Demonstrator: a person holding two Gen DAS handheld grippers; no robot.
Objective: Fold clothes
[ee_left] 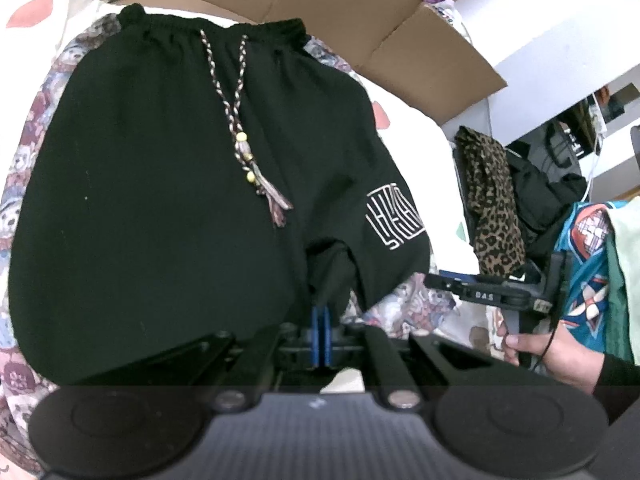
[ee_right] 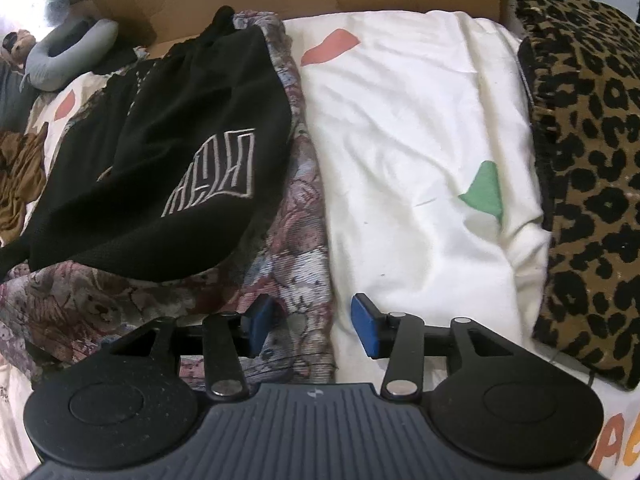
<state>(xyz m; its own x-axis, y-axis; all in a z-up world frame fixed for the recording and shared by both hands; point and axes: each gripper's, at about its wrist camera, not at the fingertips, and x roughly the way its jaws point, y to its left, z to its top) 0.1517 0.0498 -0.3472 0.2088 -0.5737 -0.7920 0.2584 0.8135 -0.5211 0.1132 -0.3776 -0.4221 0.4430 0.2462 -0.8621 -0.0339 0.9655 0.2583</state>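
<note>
Black shorts [ee_left: 168, 184] lie on a teddy-print blanket [ee_right: 296, 240] on the bed, the left gripper [ee_left: 321, 320] pinching their hem at six o'clock; the right gripper [ee_right: 310, 328] is spread, empty, over the blanket's edge. A cardboard box [ee_left: 360, 20] at twelve o'clock, contents unseen.

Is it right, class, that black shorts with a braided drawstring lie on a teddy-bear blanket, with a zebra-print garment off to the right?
Not quite: the garment to the right is leopard-print, not zebra-print, as the right wrist view shows. The black shorts with the braided drawstring do lie on the teddy-bear blanket.

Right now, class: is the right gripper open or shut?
Open: the right gripper has its blue pads apart, with nothing pinched, over the patterned cloth.
</note>
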